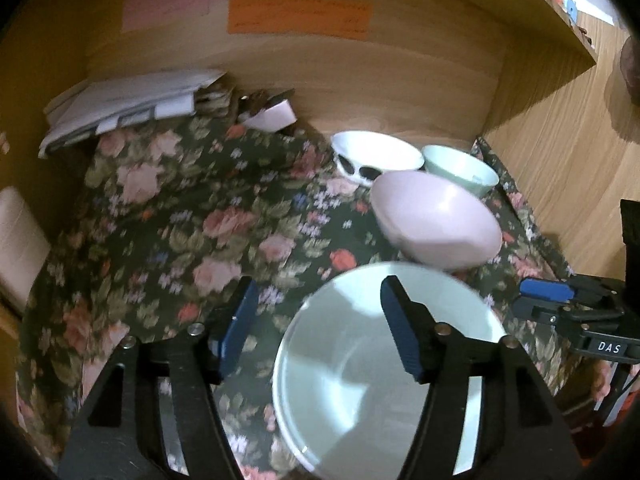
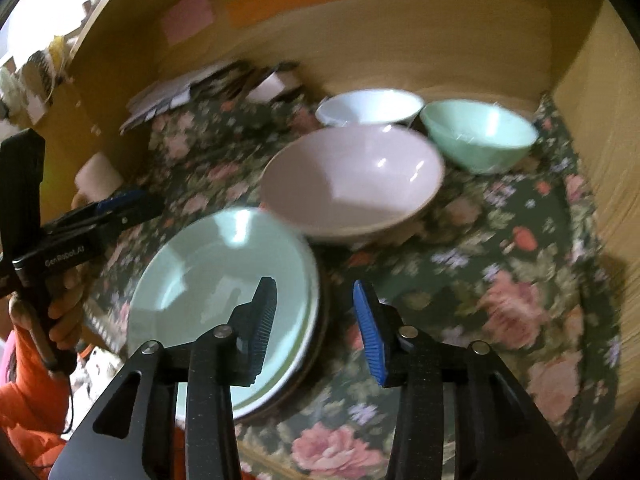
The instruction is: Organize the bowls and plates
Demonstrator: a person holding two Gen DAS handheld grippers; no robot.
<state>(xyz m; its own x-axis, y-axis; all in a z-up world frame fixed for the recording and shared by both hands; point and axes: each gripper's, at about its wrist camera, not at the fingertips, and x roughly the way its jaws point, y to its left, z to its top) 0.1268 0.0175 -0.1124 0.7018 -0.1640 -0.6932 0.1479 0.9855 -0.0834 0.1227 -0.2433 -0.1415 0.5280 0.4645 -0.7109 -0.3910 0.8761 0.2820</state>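
Three bowls, pink bowl point(image 2: 352, 184) nearest, sit loose at twelve o'clock beyond stacked plates point(image 2: 224, 304); left gripper point(image 1: 320, 320) and right gripper point(image 2: 314, 324) gape wide, empty, so bowl nesting seemingly remains.

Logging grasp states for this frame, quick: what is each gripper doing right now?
Left gripper: open, holding nothing, fingers spread above the pale green plate.
Right gripper: open, holding nothing, fingers either side of that plate's right rim.

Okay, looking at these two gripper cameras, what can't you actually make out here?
- Writing on the orange note: blurred, left wrist view.
- How many plates lie under the green plate: right gripper finger covers the rims, right wrist view.
- Clutter beside the paper stack: blurred, both views.
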